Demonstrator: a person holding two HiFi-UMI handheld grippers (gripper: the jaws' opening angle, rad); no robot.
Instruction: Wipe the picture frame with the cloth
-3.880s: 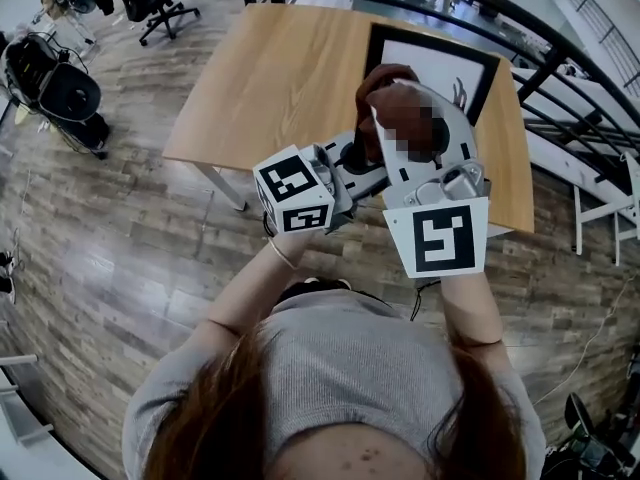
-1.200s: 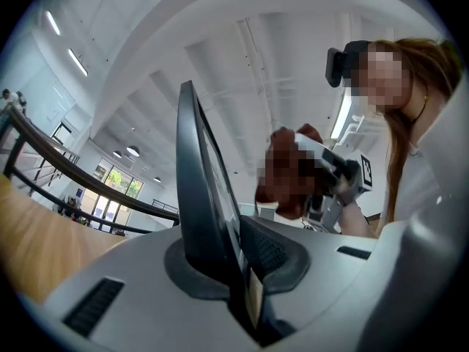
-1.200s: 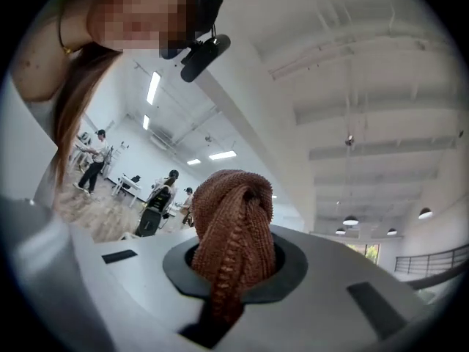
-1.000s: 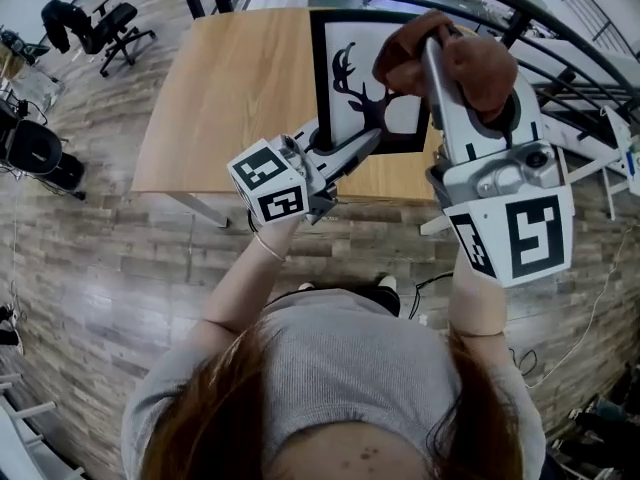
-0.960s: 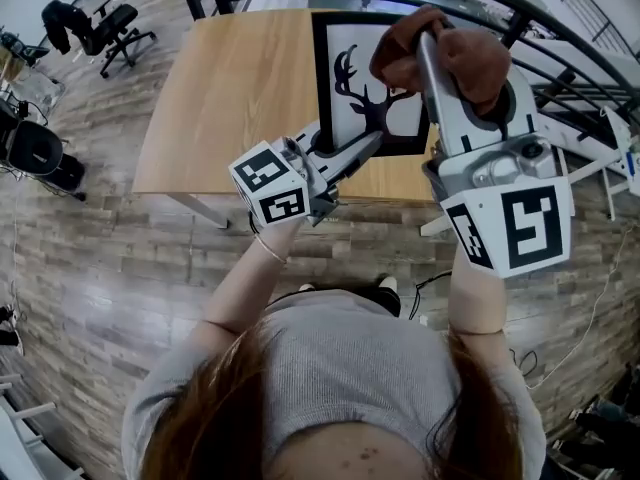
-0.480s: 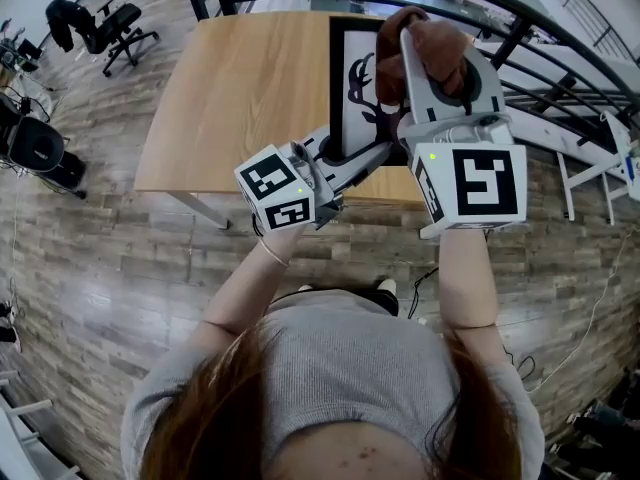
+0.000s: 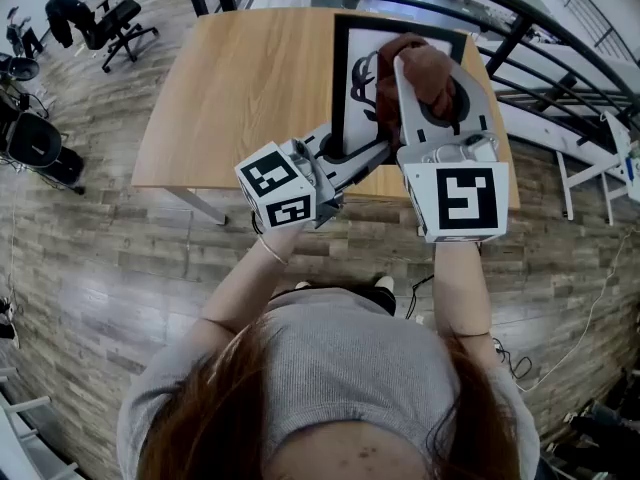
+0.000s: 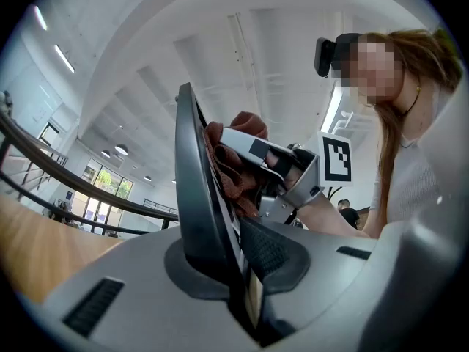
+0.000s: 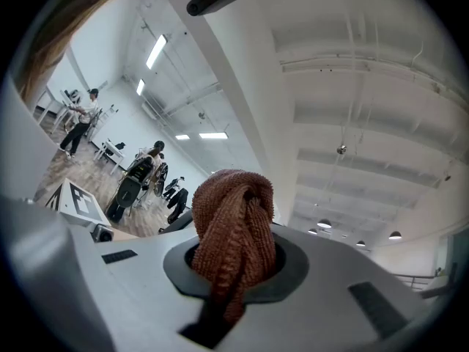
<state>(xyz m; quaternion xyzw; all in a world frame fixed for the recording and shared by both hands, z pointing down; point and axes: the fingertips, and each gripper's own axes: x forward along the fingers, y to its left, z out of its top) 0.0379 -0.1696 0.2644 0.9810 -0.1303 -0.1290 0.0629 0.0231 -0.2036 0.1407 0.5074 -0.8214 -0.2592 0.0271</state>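
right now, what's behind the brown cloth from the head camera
The picture frame: its black border and part of the black antler print show left of the cloth. Much of the print is covered by the cloth and the right gripper.

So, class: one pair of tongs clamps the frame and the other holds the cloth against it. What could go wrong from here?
1. The left tongs grip the picture frame at one edge only, so the push of the cloth may twist it loose and drop it onto the table.
2. The cloth is a small bunch in the right tongs. If it slips, the hard tips may scratch the picture.
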